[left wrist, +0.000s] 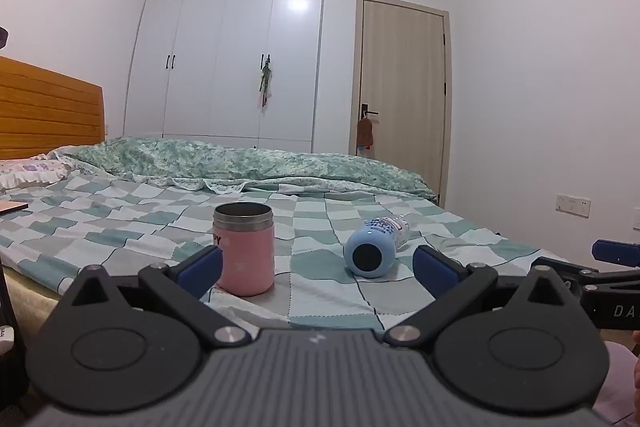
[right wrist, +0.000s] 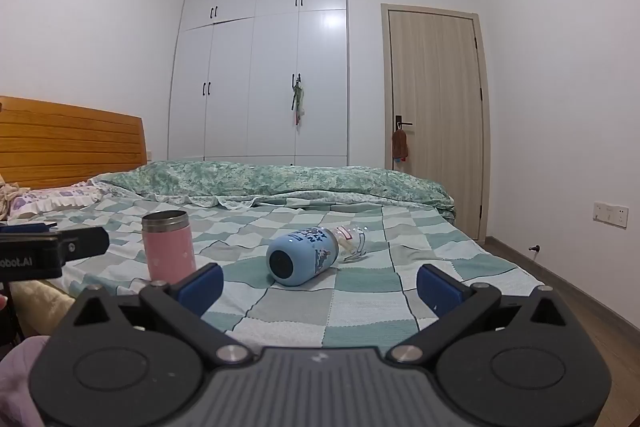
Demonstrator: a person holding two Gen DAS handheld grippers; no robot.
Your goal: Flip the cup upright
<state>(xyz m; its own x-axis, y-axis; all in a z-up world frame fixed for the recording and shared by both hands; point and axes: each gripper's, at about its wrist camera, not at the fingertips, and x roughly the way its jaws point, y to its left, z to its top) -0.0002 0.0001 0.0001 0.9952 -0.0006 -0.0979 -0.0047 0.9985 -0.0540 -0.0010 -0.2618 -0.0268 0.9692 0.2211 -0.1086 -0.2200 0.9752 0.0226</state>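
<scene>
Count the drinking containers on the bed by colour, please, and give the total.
Pink: 1, the pink cup standing upright, mouth open.
Blue: 1, the blue bottle lying on its side, base toward the cameras.
Total: 2, both on the checked bedsheet.

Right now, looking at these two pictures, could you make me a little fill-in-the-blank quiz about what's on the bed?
1. The pink cup stands ____ with its steel rim on top.
2. The blue bottle lies on its ____.
3. Both the left gripper and the right gripper are ____, holding nothing.
4. The checked bedsheet bears ____ containers.

Missing words: upright; side; open; two
</scene>
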